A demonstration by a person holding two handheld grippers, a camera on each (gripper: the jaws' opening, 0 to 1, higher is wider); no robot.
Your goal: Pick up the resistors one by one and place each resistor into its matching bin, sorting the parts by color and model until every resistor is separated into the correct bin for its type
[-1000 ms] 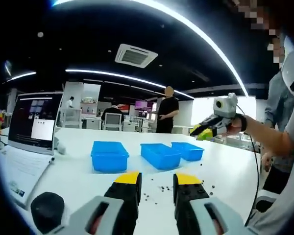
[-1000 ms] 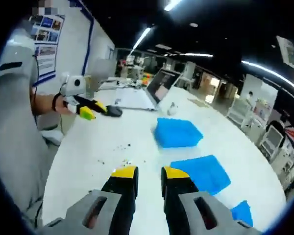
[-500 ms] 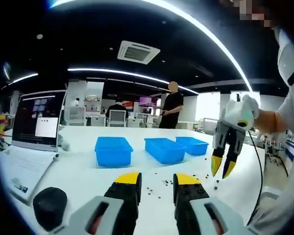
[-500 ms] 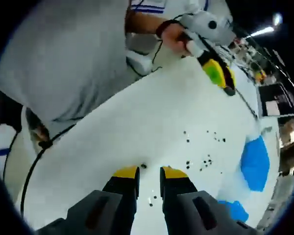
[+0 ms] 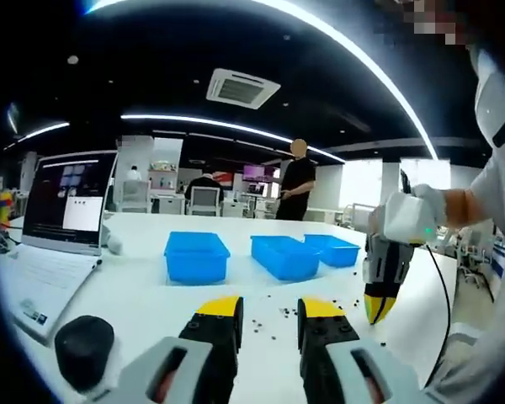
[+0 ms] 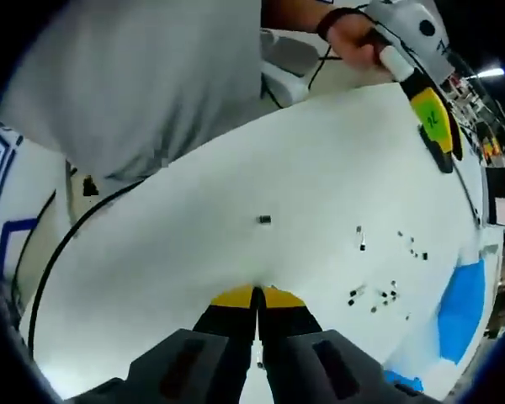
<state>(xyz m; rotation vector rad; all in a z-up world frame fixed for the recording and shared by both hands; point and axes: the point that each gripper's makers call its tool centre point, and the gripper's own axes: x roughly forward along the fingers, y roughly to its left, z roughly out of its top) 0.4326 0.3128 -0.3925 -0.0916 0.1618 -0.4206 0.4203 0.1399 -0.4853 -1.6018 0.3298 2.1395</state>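
**Right claw pinched at the table, bins untouched**

Evidently I was at the picking step. My right gripper (image 6: 257, 295) had its yellow tips pressed together against the white table (image 6: 194, 202) at the lower centre of the right gripper view; whether a resistor sat between them I could not tell (the parts were far too small). My left gripper (image 5: 269, 313) stood with its jaws moderately apart and nothing between them, low in its own view.

Loose resistors (image 6: 377, 296) lay scattered at right of the right gripper view, one stray piece (image 6: 265, 220) lying apart near the centre. The next move, as I judged it, called for lifting straight up, checking the catch, then reading its colour before choosing a bin.

Across in the left gripper view stood all three blue bins (image 5: 196, 256) in a row at mid-frame, a laptop (image 5: 63, 202) at left and a standing person (image 5: 296, 189) behind. In the right gripper view I had just a blue sliver of a bin at the right edge, plus my grey shirt (image 6: 135, 76) above.
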